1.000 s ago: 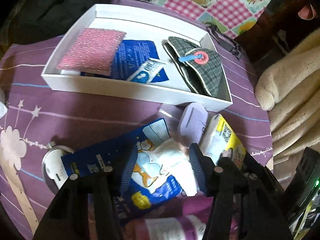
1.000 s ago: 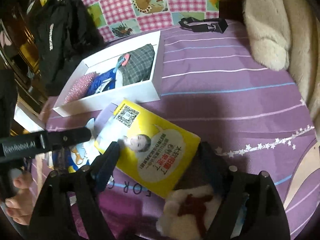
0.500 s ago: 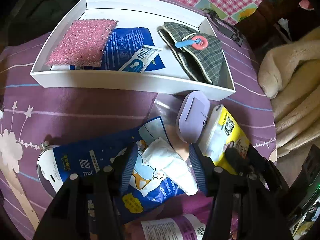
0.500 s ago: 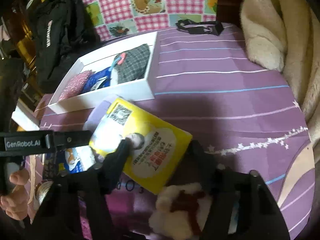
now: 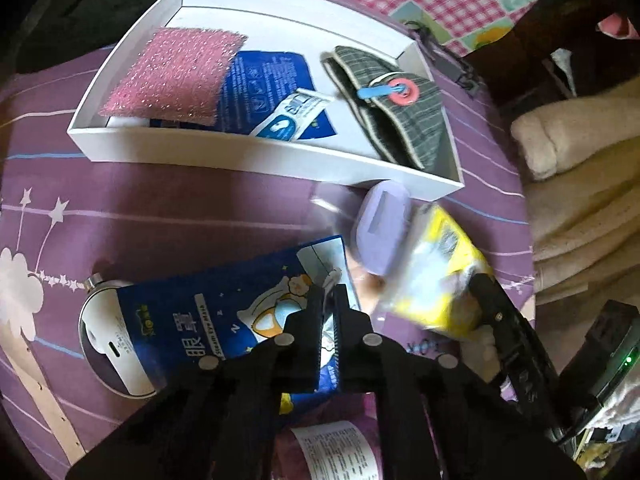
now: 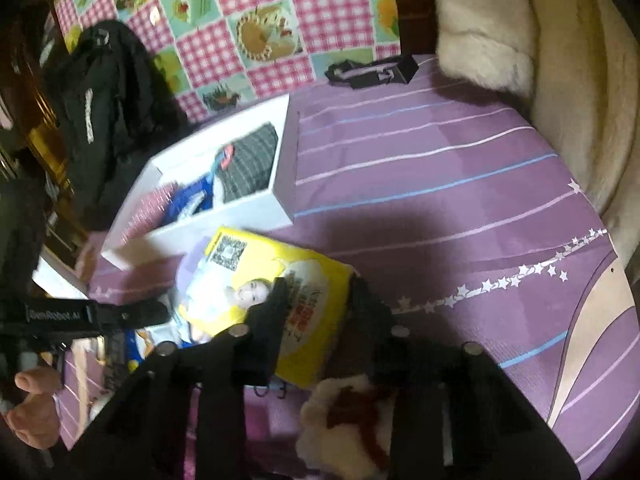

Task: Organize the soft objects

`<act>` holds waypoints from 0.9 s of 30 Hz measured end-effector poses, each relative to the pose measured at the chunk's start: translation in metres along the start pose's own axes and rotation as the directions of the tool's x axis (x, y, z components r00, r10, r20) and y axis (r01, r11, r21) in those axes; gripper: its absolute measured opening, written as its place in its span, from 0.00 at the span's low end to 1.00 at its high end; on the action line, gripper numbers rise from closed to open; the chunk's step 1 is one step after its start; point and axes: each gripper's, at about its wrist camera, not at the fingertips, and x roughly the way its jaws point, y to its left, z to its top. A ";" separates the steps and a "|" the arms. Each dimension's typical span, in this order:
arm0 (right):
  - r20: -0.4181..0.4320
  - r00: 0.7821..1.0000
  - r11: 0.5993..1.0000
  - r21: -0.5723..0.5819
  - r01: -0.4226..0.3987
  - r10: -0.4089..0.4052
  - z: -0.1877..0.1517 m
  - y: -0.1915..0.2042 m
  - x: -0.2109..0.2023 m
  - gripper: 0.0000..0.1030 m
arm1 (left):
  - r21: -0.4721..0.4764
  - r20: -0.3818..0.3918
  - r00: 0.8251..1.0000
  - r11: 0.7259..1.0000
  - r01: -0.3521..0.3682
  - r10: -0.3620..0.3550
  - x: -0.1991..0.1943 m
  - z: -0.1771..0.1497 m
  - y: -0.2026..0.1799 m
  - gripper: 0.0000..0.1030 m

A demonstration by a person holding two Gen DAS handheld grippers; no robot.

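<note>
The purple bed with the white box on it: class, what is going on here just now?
A person is sorting soft items with two handheld claws. The left claw is pinched shut on a white sachet lying on the blue eye-mask pack. The right claw is closed around the yellow pack. The white box already holds a pink sponge and a plaid pouch.

Purple bedspread (image 6: pixel 440 184) right of white tray (image 6: pixel 286 184) lies open — packets crowd its front.

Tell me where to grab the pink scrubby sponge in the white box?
Pinch the pink sponge by its right edge, coming down from above. That edge lies propped on the blue packet, while the white box walls crowd its left and near sides.
</note>
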 end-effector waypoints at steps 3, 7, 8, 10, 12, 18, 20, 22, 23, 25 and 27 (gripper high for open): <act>0.036 0.997 0.997 0.036 -0.066 0.064 0.002 -0.005 -0.010 0.10 | 0.010 0.019 0.999 1.000 0.027 -0.027 -0.006 0.000 0.000 0.03; 0.043 0.997 0.997 0.030 -0.068 0.066 0.001 0.000 -0.012 0.05 | 0.018 0.043 0.998 0.999 0.034 -0.035 -0.014 0.001 0.002 0.03; 0.041 0.996 0.996 0.036 -0.076 0.075 0.001 0.000 -0.011 0.05 | 0.015 0.046 0.998 0.999 0.038 -0.039 -0.016 0.001 0.003 0.03; 0.037 0.995 0.994 0.041 -0.099 0.097 0.000 0.000 -0.009 0.05 | 0.012 0.054 0.997 0.999 0.049 -0.049 -0.019 0.002 0.006 0.03; 0.047 0.994 0.995 0.032 -0.097 0.096 0.000 0.002 -0.008 0.05 | 0.015 0.062 0.997 0.998 0.053 -0.054 -0.022 0.004 0.009 0.03; 0.061 0.989 0.988 0.063 -0.142 0.138 0.002 -0.002 -0.012 0.05 | 0.047 0.113 0.992 0.997 0.055 -0.060 -0.027 0.004 0.006 0.03; 0.062 0.988 0.986 0.076 -0.146 0.141 0.002 -0.004 -0.012 0.05 | 0.076 0.138 0.989 0.996 0.048 -0.059 -0.026 0.004 0.003 0.03; 0.059 0.987 0.984 0.093 -0.154 0.149 0.002 -0.006 -0.010 0.05 | 0.096 0.149 0.986 0.994 0.057 -0.071 -0.021 0.005 -0.001 0.03; 0.059 0.986 0.982 0.101 -0.162 0.156 0.002 -0.008 -0.010 0.05 | 0.107 0.149 0.986 0.992 0.064 -0.079 -0.018 0.005 -0.003 0.03; 0.048 0.983 0.977 0.115 -0.181 0.176 0.002 -0.009 -0.006 0.05 | 0.119 0.147 0.986 0.991 0.060 -0.077 -0.013 0.006 -0.005 0.03; 0.024 0.983 0.977 0.112 -0.182 0.180 0.001 -0.007 -0.001 0.05 | 0.136 0.148 0.988 0.990 0.032 -0.052 -0.006 0.005 -0.009 0.03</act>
